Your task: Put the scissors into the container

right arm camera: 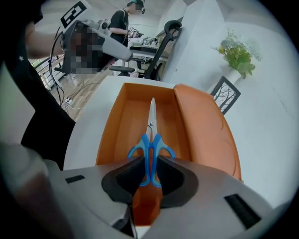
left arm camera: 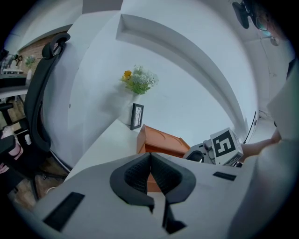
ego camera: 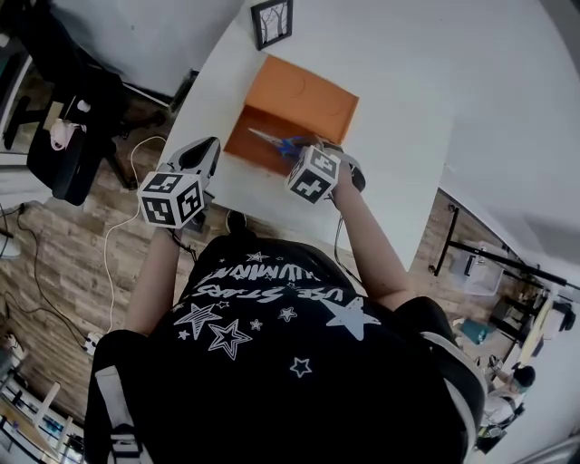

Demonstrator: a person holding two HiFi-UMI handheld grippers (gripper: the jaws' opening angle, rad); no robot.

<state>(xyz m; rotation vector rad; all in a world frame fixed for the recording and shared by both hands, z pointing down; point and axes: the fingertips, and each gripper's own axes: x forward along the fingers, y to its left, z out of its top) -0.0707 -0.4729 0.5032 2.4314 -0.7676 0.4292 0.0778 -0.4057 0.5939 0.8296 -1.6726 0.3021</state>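
Note:
An orange container (ego camera: 243, 145) lies on the white table (ego camera: 399, 109), its lid (ego camera: 313, 89) folded open to the far side. The blue-handled scissors (ego camera: 276, 142) hang over the tray, blades pointing left in the head view. My right gripper (ego camera: 315, 148) is shut on the handles. In the right gripper view the scissors (right arm camera: 151, 144) sit between the pads of the right gripper (right arm camera: 149, 170), blades pointing along the tray (right arm camera: 117, 126), the lid (right arm camera: 203, 126) at the right. My left gripper (ego camera: 208, 149) hovers at the table's left edge, shut with nothing in it, its jaws (left arm camera: 150, 158) pressed together.
A small framed picture (ego camera: 272, 22) stands at the table's far end beside a vase of flowers (left arm camera: 138, 80). An office chair (ego camera: 68, 118) stands on the wood floor to the left, with cables (ego camera: 122, 217) near it. A person (right arm camera: 122, 21) stands far behind.

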